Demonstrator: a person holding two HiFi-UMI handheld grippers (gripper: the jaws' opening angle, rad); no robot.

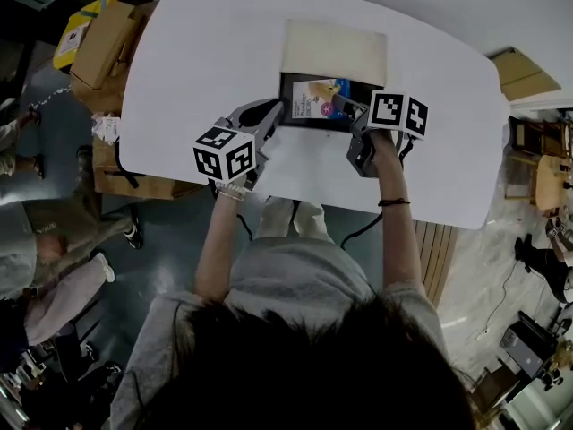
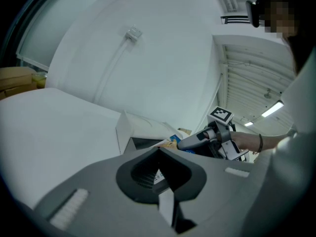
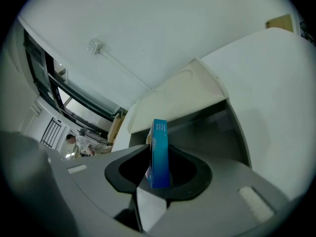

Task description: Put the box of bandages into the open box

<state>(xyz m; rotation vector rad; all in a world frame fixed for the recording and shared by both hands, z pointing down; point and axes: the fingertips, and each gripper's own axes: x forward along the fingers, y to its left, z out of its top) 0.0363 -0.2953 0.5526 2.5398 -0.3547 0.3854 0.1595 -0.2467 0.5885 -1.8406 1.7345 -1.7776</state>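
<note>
The open box [image 1: 336,52] stands at the table's far middle, cream lid tipped back, dark inside. The box of bandages [image 1: 313,97], blue, yellow and white, hangs over that dark opening between both grippers. My left gripper [image 1: 277,115] grips its left edge; in the left gripper view a white printed corner [image 2: 158,174] sits between the jaws. My right gripper [image 1: 345,107] holds its right end. In the right gripper view the box of bandages [image 3: 159,152] stands edge-on between the jaws of my right gripper [image 3: 158,181], with the open box [image 3: 173,98] just beyond.
The white table [image 1: 179,88] has bare surface on both sides of the open box. Cardboard boxes [image 1: 103,43] are stacked on the floor to the left, and more cardboard [image 1: 519,70] lies at the right. A person [image 1: 54,267] sits at far left.
</note>
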